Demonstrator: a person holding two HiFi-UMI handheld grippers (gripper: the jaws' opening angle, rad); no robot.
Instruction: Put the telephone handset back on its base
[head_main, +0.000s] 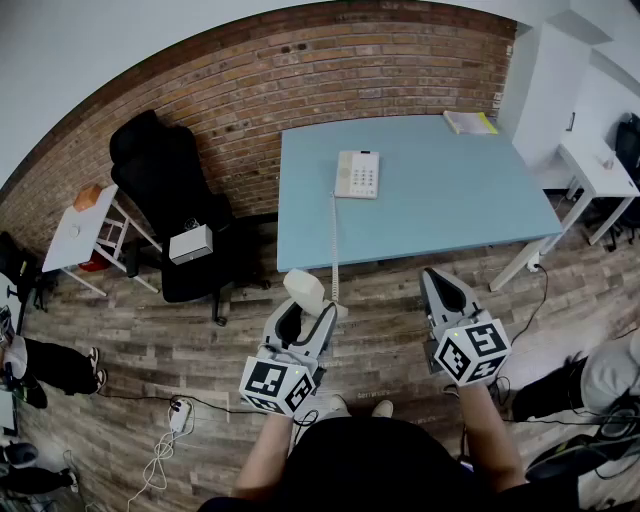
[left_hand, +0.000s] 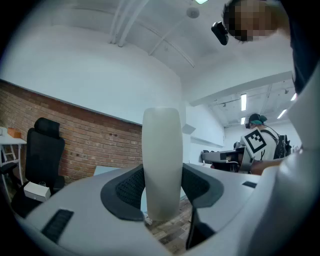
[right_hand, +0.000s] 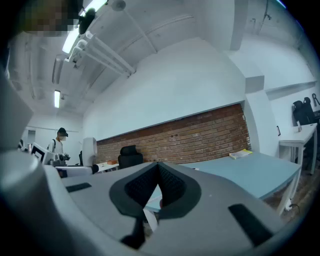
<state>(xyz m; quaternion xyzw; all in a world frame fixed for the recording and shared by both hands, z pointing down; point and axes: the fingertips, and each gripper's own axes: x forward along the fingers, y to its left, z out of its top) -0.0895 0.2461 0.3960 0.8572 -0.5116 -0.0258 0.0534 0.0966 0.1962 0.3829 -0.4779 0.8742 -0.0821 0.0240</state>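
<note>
Just one handset (head_main: 305, 292), one base (head_main: 357, 174)

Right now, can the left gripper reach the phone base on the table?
Probably yes, after a step forward. The left gripper holds the handset short of the table, and only the cord lies between it and the phone base.

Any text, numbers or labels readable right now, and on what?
No readable text.
Phone base: keypad digits too small to read.
Book: cover too small to read.
Box on chair: no legible print.
Marker cubes: square patterns only, no words.
</note>
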